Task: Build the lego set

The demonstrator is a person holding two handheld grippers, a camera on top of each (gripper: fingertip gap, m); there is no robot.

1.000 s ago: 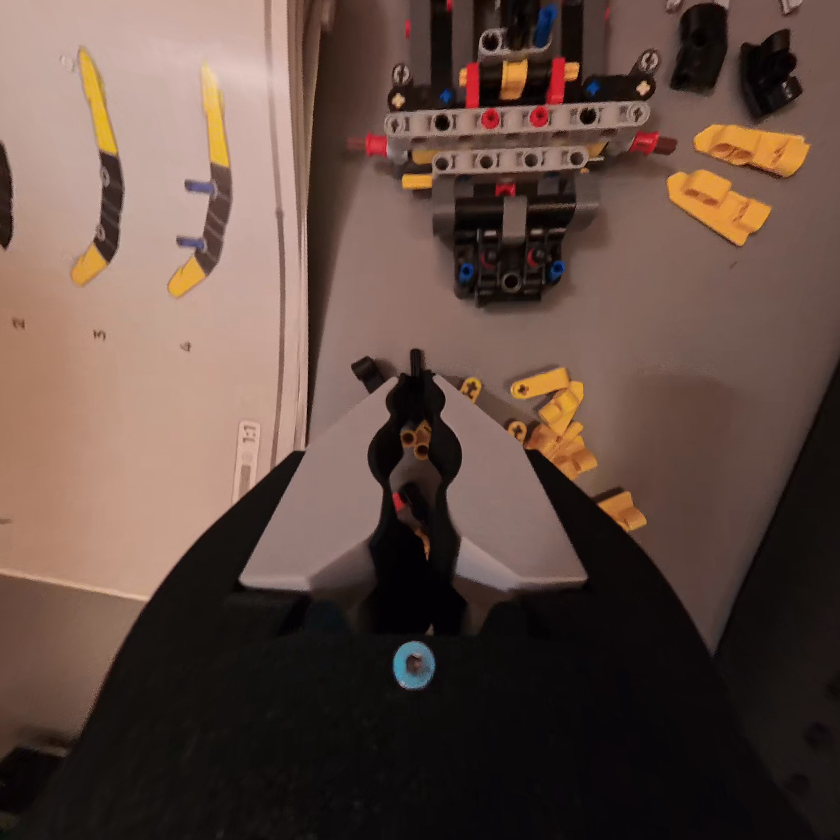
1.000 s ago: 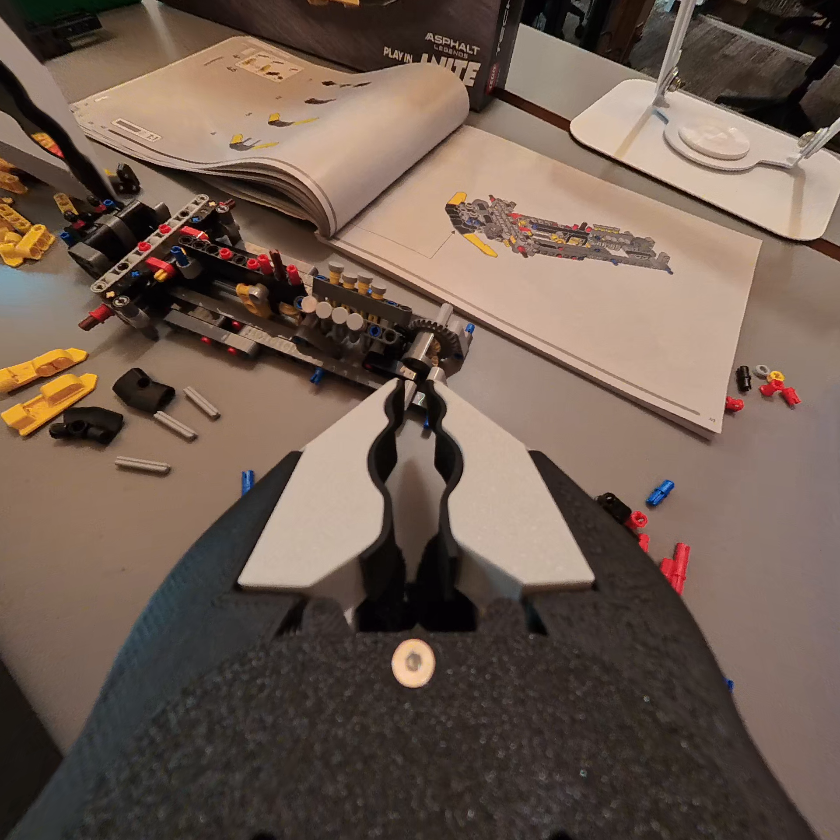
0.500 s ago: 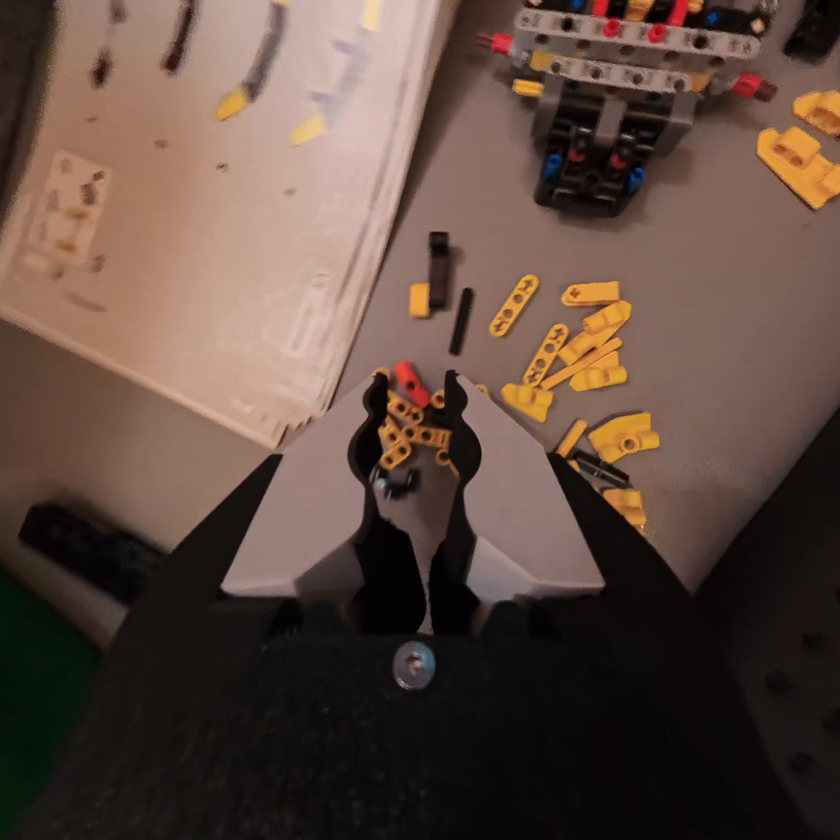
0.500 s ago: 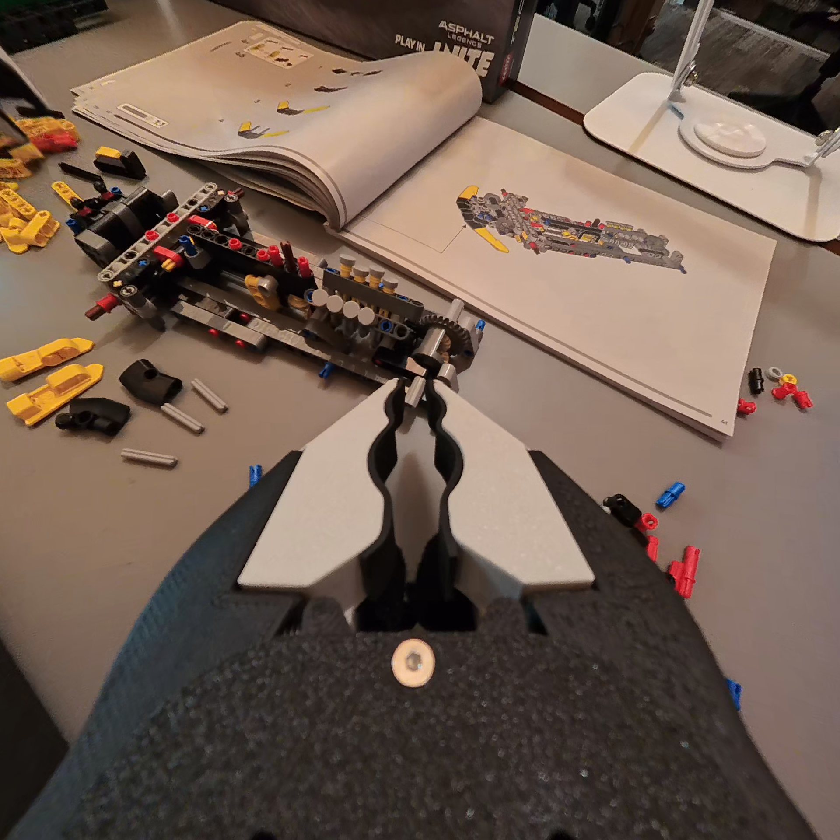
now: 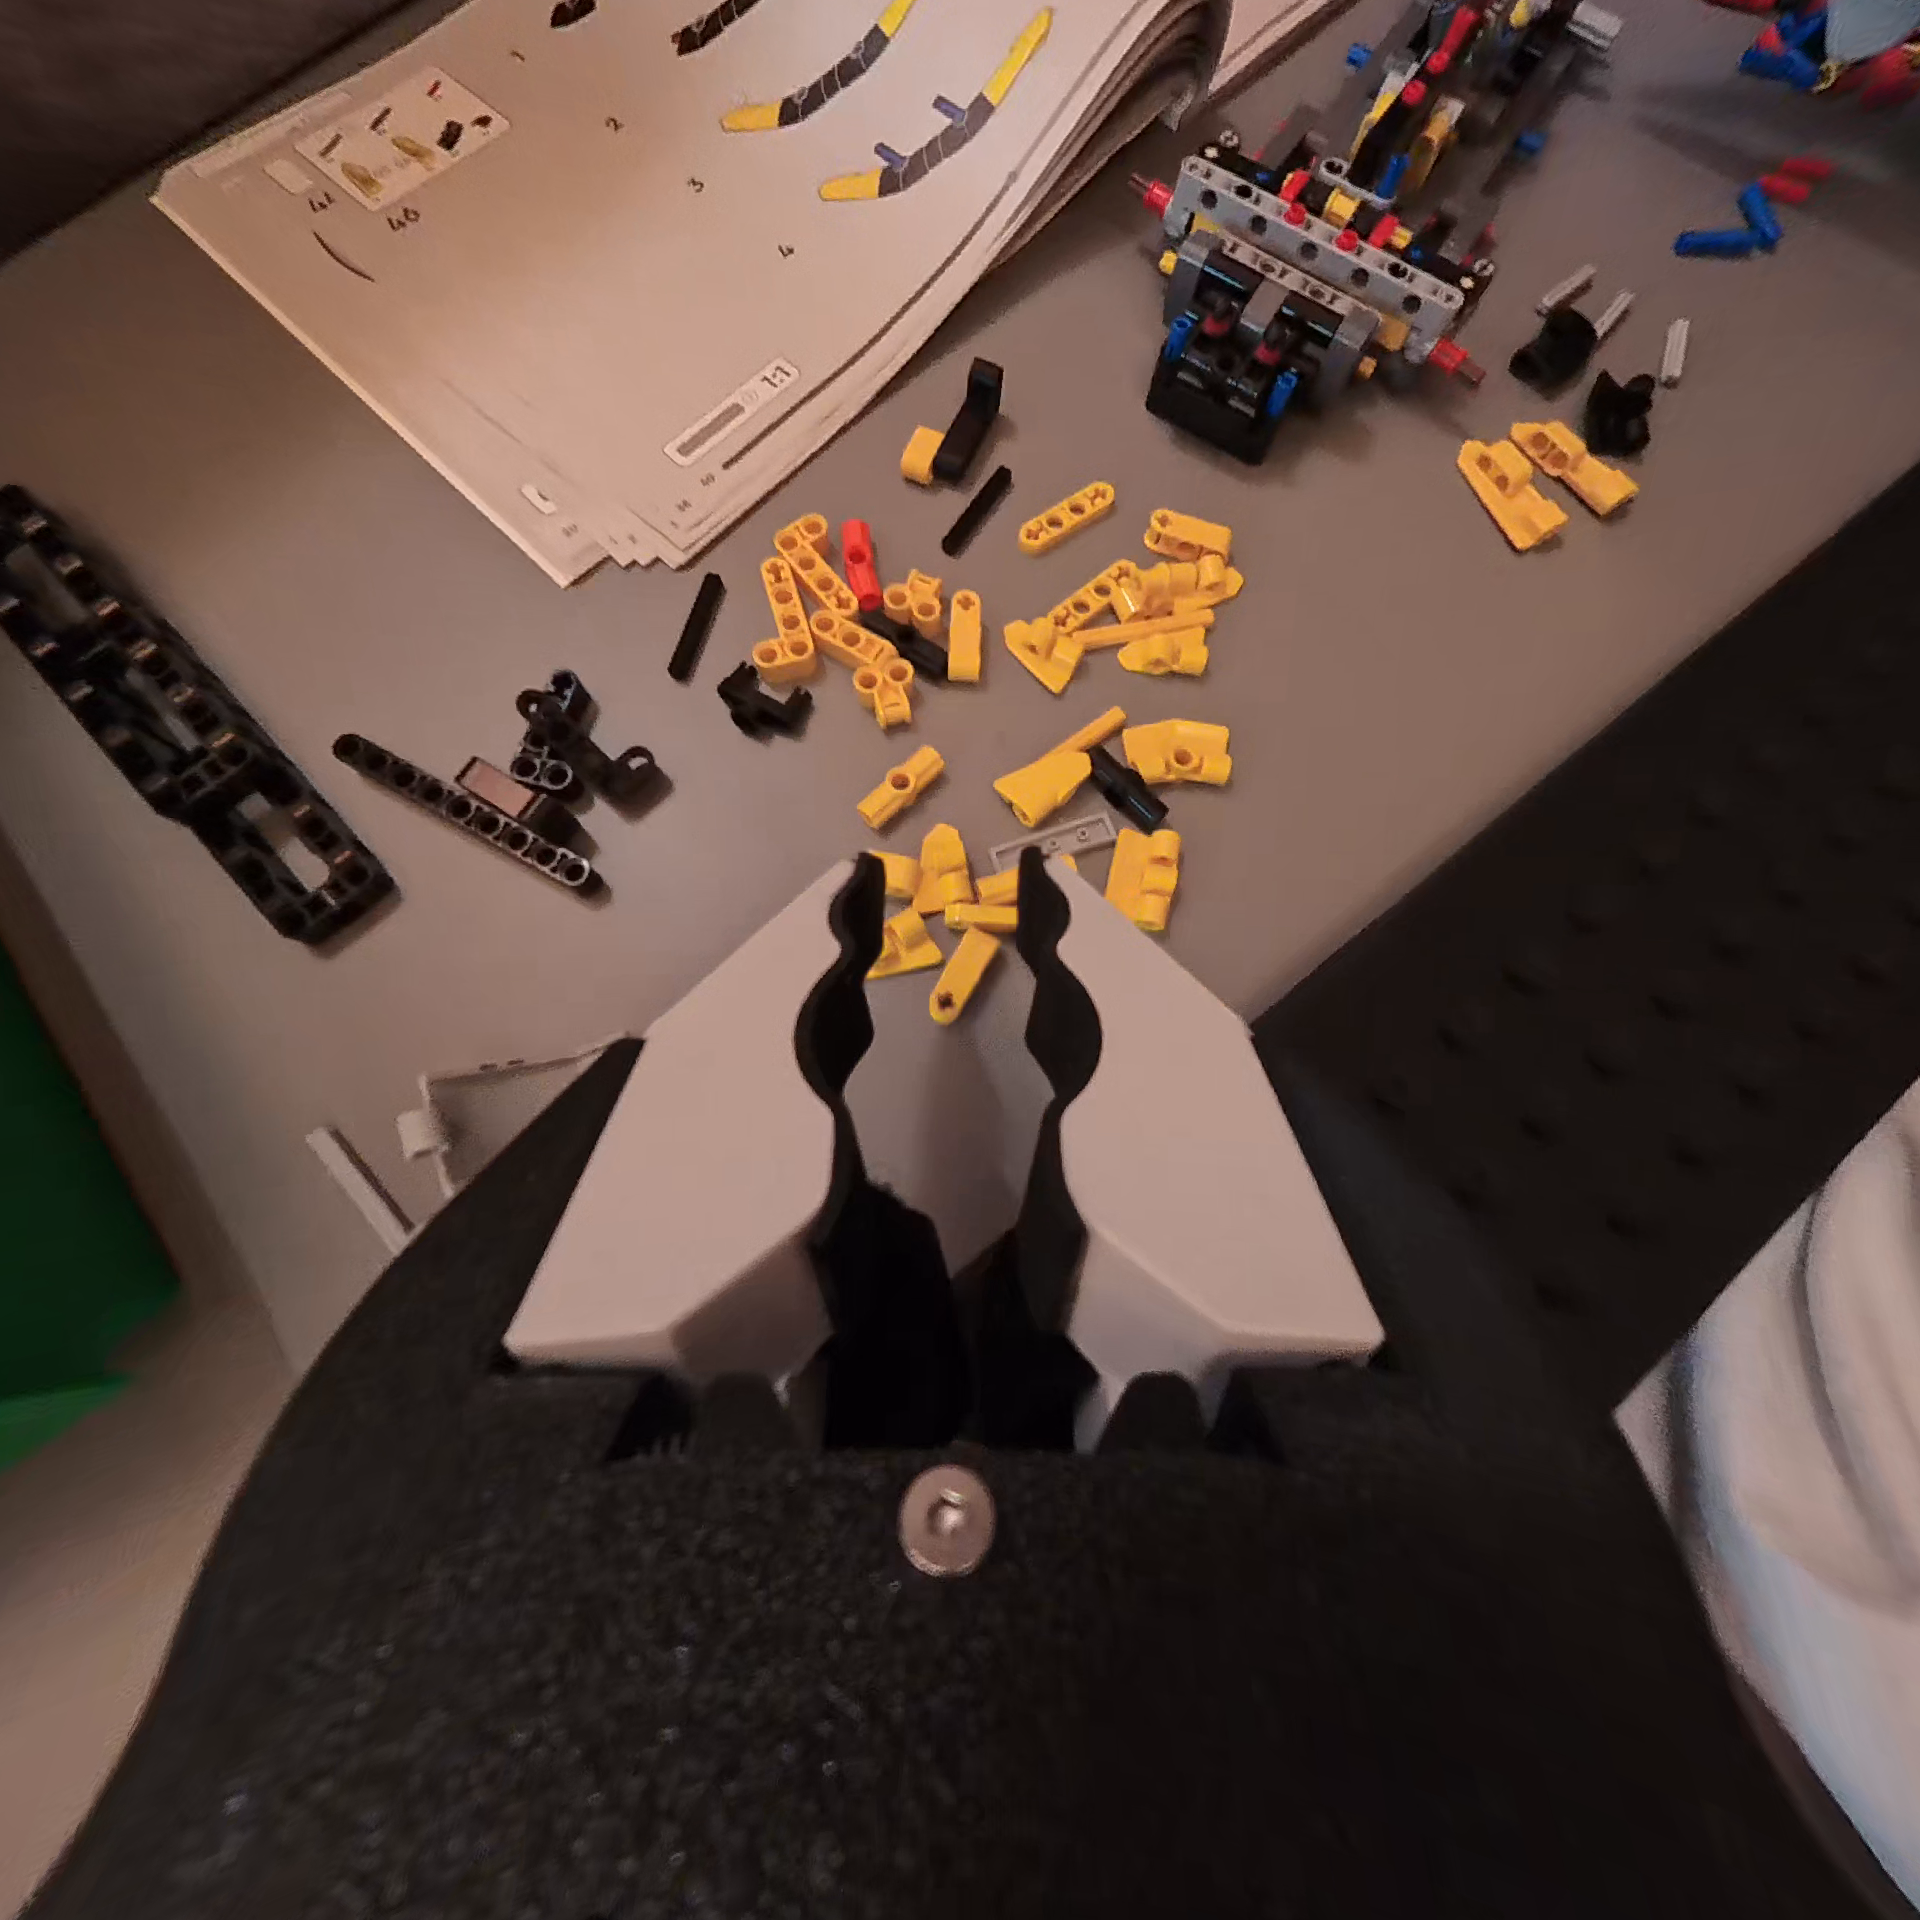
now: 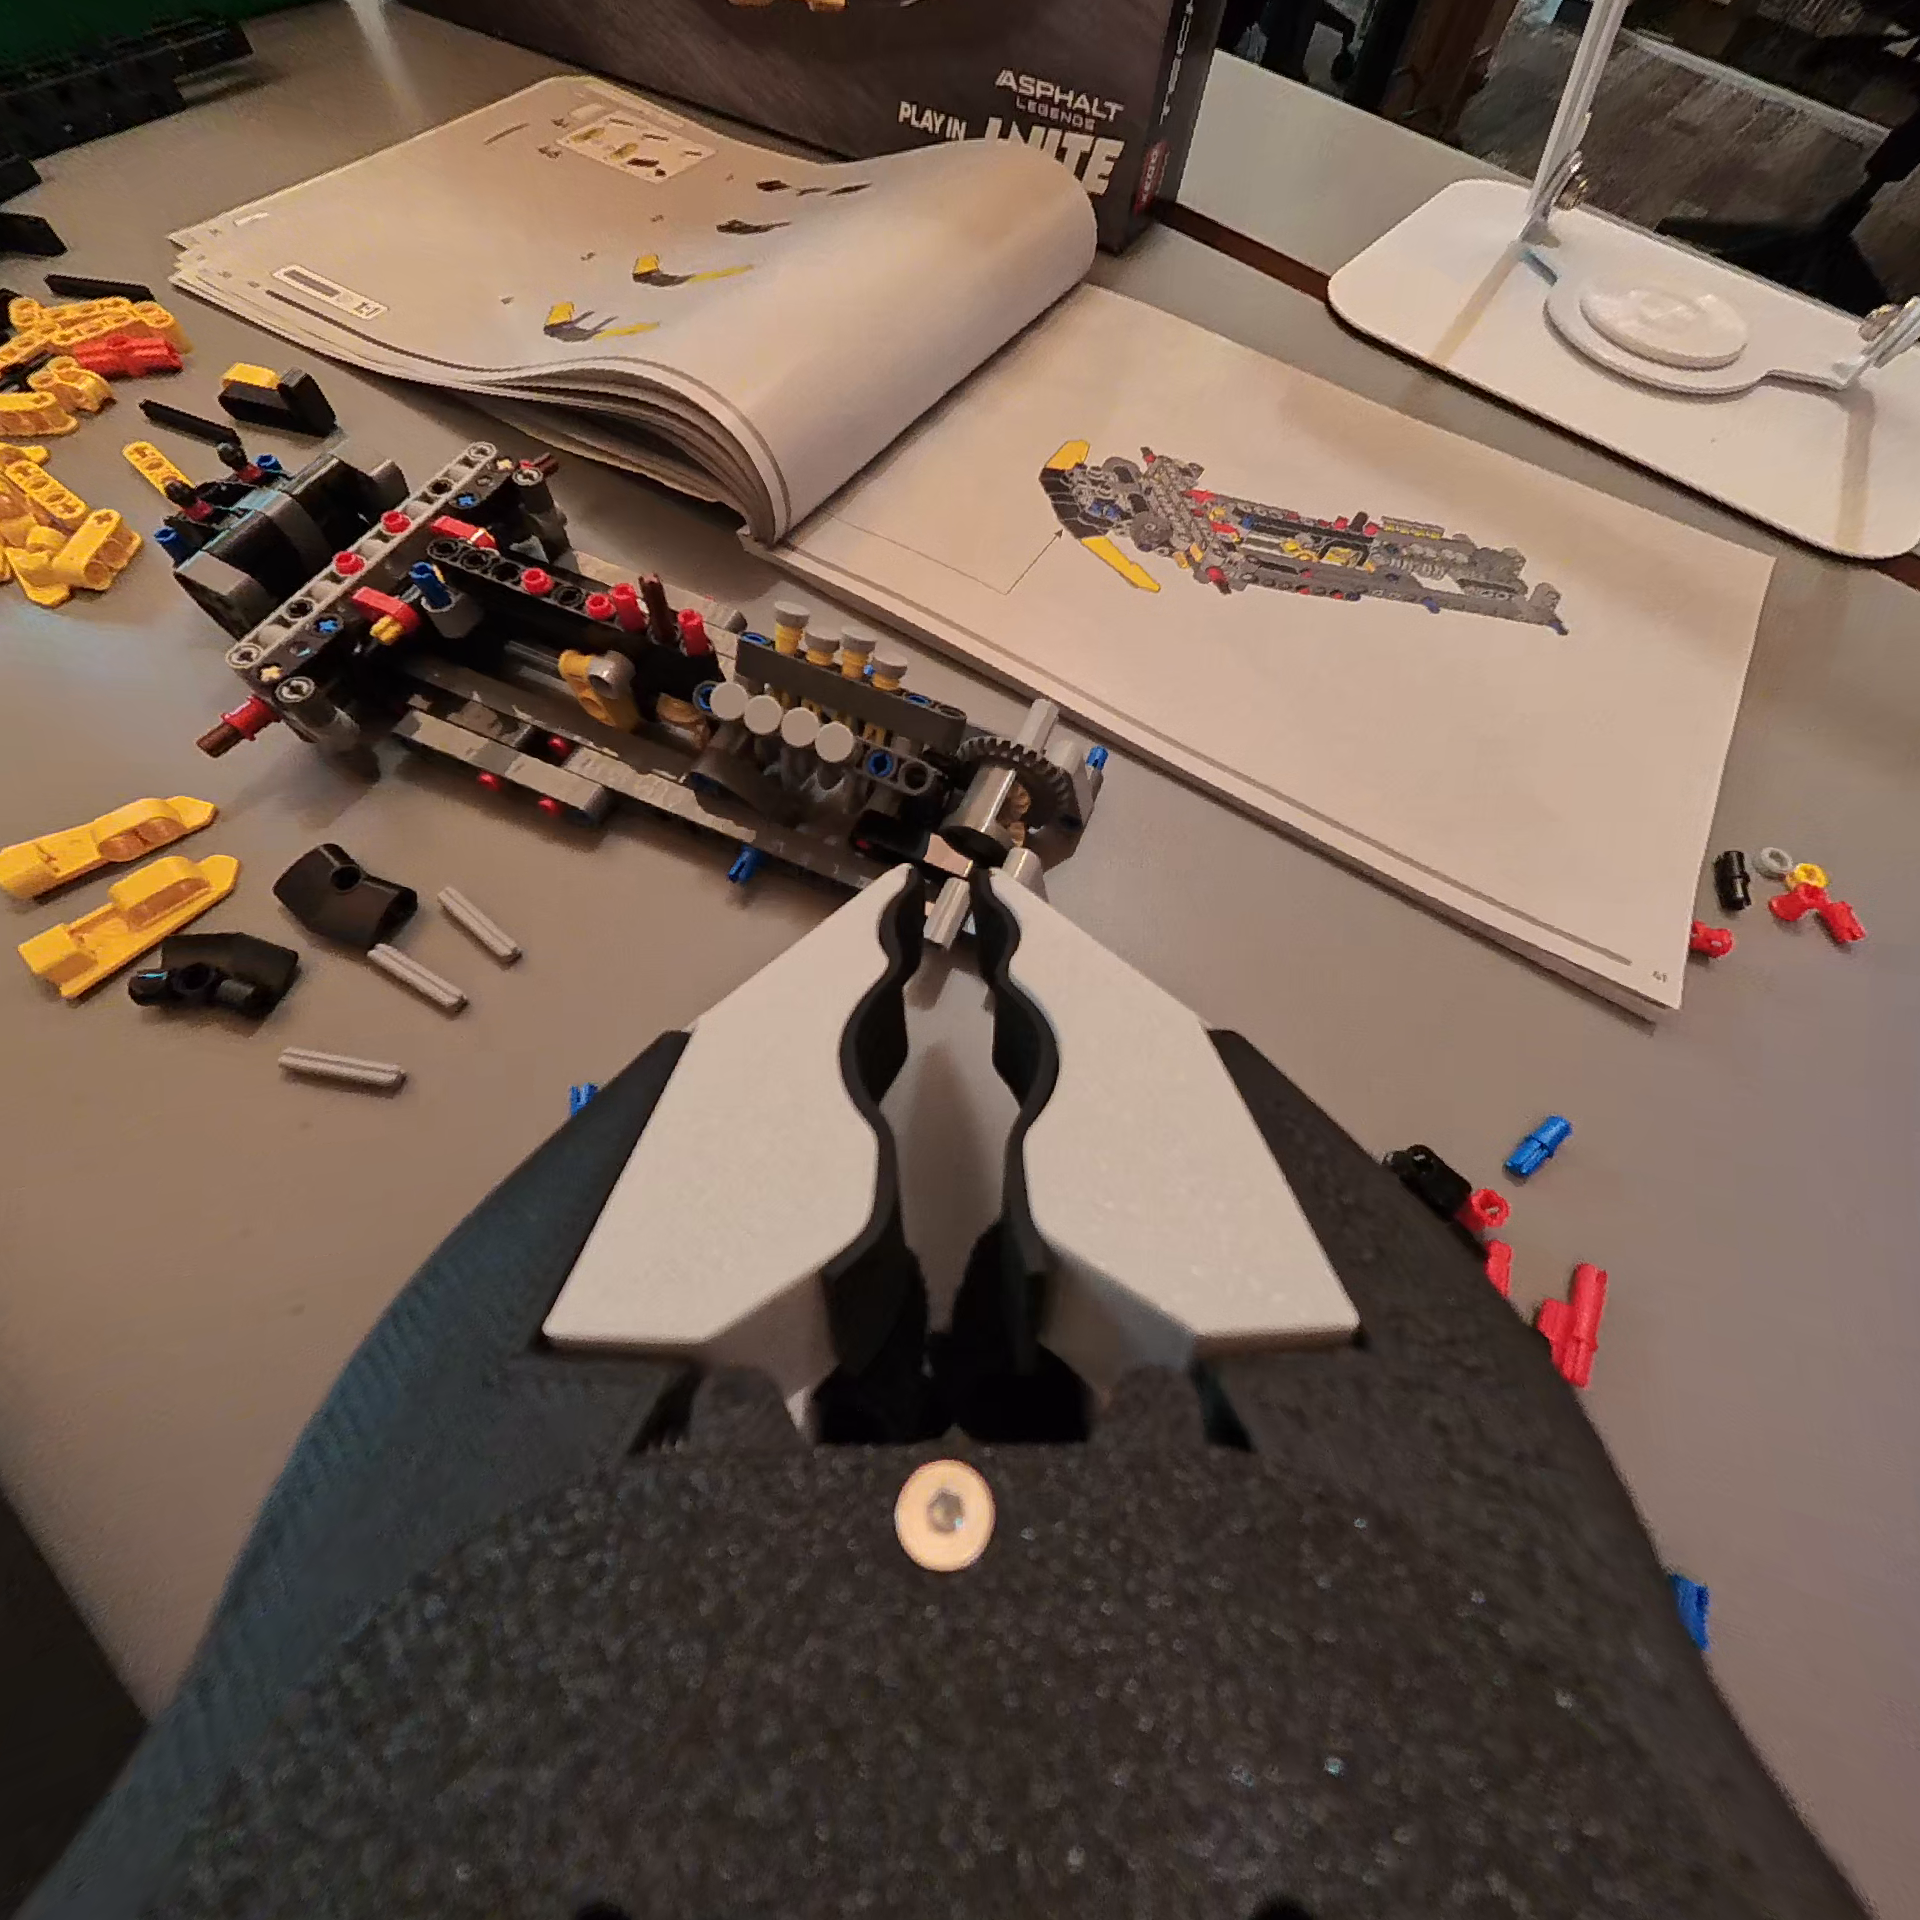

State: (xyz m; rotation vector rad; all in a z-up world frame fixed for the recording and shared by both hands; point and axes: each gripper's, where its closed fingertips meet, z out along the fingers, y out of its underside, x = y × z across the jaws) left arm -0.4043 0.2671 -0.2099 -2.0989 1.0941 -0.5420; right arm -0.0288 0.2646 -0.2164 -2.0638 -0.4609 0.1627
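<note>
The half-built car chassis [image 6: 582, 665] lies on the grey table and also shows at the top right of the left wrist view [image 5: 1320, 270]. My right gripper [image 6: 945, 881] is shut on the grey axle [image 6: 943, 912] that sticks out of the chassis's gear end. My left gripper [image 5: 945, 862] is open and empty, held above the near end of a pile of small yellow pieces [image 5: 966, 914]. More yellow pieces [image 5: 1122, 613] and a black axle [image 5: 977, 509] lie farther ahead.
The open instruction booklet [image 6: 1351, 675] lies behind the chassis, with the set's box [image 6: 935, 62] and a white stand [image 6: 1662, 364] beyond. Black beams [image 5: 187, 727] lie left. Yellow panels [image 6: 114, 883], grey axles [image 6: 416, 977] and red pins [image 6: 1569, 1320] are scattered about. Left tips to right tips: about 40 cm.
My left gripper was shut with a small black piece at its tips. It has opened and drawn back and up over the yellow pile. The right gripper has hardly moved.
</note>
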